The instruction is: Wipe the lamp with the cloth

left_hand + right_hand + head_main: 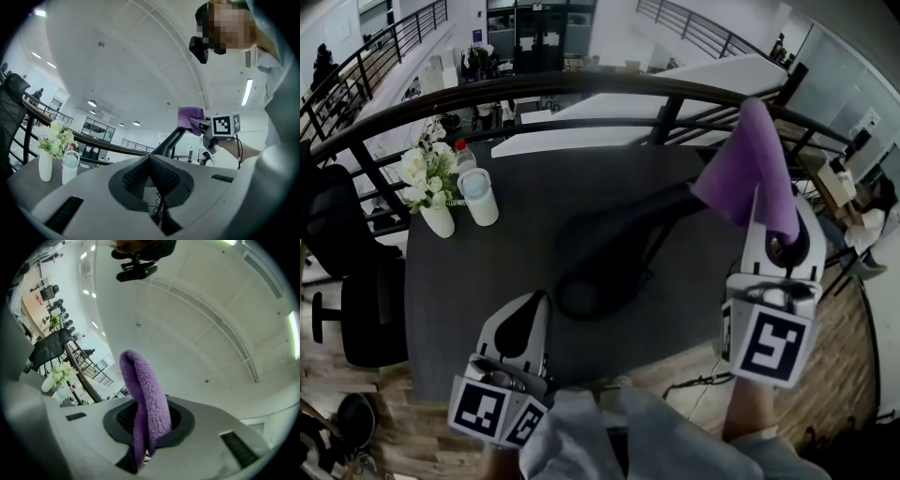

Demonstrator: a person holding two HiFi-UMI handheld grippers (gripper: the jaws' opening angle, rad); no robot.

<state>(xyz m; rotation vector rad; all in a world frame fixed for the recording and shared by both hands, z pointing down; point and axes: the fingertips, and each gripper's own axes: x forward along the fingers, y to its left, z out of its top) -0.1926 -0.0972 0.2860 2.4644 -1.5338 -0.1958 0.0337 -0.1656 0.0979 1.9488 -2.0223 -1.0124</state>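
A black desk lamp point(619, 234) stands on the dark table point(487, 281), its round base near me and its arm point(169, 140) slanting up to the right. A purple cloth point(755, 159) lies against the lamp's upper end, and my right gripper point(780, 232) is shut on it, the cloth point(147, 404) sticking up from between the jaws. My left gripper point(542, 298) is low at the left, its tip close beside the lamp base. Its jaws meet at the tip point(150, 157) with nothing seen between them. I also see the right gripper point(206, 125) from the left gripper view.
A white vase of flowers point(431, 187), a white lidded cup point(480, 197) and a red-capped bottle point(464, 155) stand at the table's far left corner. A black office chair point(347, 272) is left of the table. A black railing point(581, 89) runs behind it.
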